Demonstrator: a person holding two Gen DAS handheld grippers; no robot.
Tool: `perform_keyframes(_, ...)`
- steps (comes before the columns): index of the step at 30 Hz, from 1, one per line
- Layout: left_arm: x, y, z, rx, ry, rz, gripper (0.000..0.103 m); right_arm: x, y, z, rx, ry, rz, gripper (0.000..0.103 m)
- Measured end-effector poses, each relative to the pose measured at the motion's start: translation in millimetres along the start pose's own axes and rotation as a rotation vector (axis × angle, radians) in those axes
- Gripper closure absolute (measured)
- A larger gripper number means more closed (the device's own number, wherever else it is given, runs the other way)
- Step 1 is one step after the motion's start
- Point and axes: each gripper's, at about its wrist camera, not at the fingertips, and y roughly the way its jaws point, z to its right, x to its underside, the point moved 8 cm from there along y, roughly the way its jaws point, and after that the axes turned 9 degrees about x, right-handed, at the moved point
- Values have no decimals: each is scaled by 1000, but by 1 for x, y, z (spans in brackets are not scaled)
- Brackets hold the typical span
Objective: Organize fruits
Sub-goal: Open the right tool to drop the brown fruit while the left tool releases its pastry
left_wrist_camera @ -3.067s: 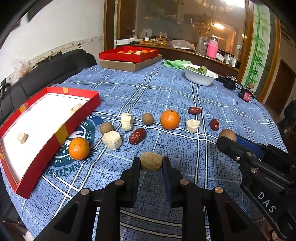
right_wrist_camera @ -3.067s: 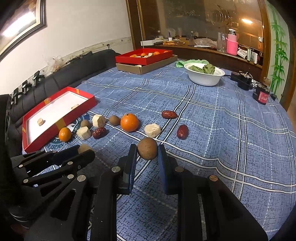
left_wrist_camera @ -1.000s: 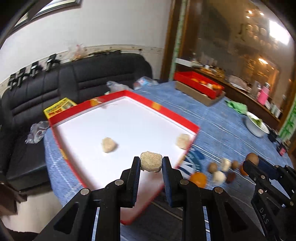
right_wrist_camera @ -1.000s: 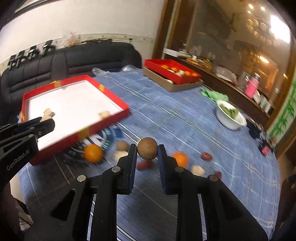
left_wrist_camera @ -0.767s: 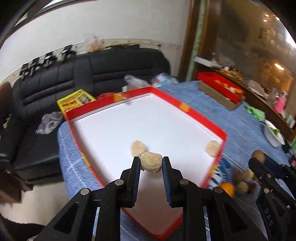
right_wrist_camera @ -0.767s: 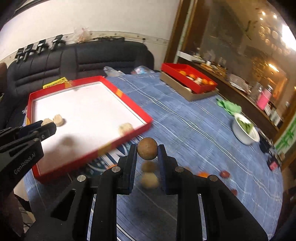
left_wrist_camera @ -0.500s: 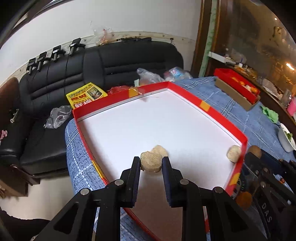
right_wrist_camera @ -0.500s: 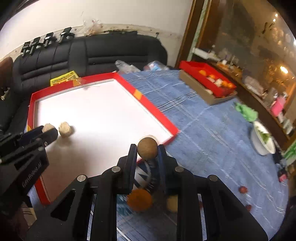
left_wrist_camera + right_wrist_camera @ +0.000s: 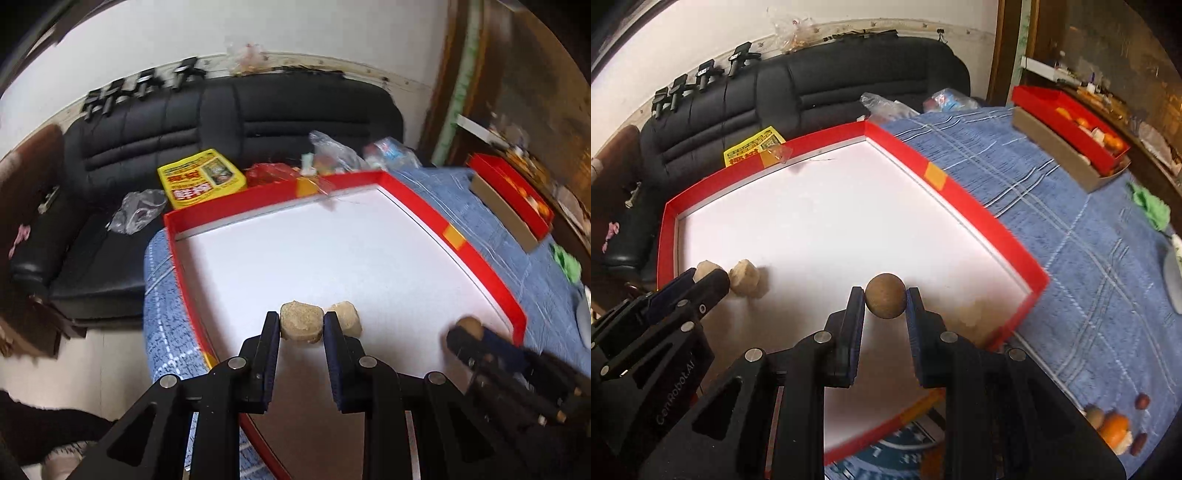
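Note:
My left gripper [image 9: 301,326] is shut on a tan pale chunk [image 9: 301,325] and holds it over the near left part of the red-rimmed white tray [image 9: 484,269]. A second pale chunk [image 9: 345,317] lies in the tray just right of it. My right gripper [image 9: 885,299] is shut on a round brown fruit [image 9: 885,295] above the tray [image 9: 967,199]. The right view also shows the left gripper [image 9: 701,280], the chunk beside it [image 9: 744,282], and a blurred pale chunk [image 9: 971,312] near the tray's right corner. The right gripper shows in the left view [image 9: 469,332].
A blue checked cloth [image 9: 1071,229] covers the table. An orange [image 9: 1115,428], red dates [image 9: 1143,400] and a brown fruit [image 9: 1095,415] lie at the right. A second red box of fruit [image 9: 1071,122] stands far right. A black sofa [image 9: 184,122] lies beyond the table edge.
Both grippers have carried their fruits from the table over to the tray and moved further over it. The left chunk now hangs beside the chunk lying in the tray.

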Motion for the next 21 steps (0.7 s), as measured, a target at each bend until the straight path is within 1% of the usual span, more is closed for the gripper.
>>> perform_keyframes(2, -2, 4, -6, -12, -47, 0, 81, 0, 4, -3, -18, 2, -6, 81)
perform_keyframes(3, -3, 7, -6, -4, -58, -6, 74, 1, 6, -5, -25, 3, -15, 81)
perform_keyframes(4, -2, 9, -6, 6, -59, -12, 71, 1, 7, -6, -27, 4, -18, 80)
perform_keyframes(5, -3, 10, -3, 19, -49, -10, 65, 1, 7, -6, -28, 5, -16, 77)
perform_keyframes(6, -2, 11, 1, 23, -37, -9, 60, 1, 7, -5, -31, 4, -15, 67)
perform_keyframes(8, -2, 11, 3, 11, -29, -13, 57, 2, 6, -3, -21, 2, -15, 52)
perform_keyframes(10, -2, 13, 4, 10, -26, -21, 53, 3, 6, 0, -2, -3, -20, 52)
perform_keyframes(13, -2, 15, 8, 7, -12, -42, 48, 6, 4, 5, -3, 2, -26, 51)
perform_keyframes(15, -2, 12, 7, 16, -33, -57, 46, 7, -1, 10, 9, 4, -15, 50)
perform_keyframes(16, -3, 6, 8, 39, -59, -54, 45, 7, -8, 14, 7, 12, 1, 48)
perform_keyframes(18, -6, -5, 13, 75, -69, -33, 42, 10, -21, 26, 17, 31, 29, 33)
perform_keyframes(21, -12, -30, 29, 121, -44, 18, 40, 21, -45, 50, 40, 55, 62, 32)
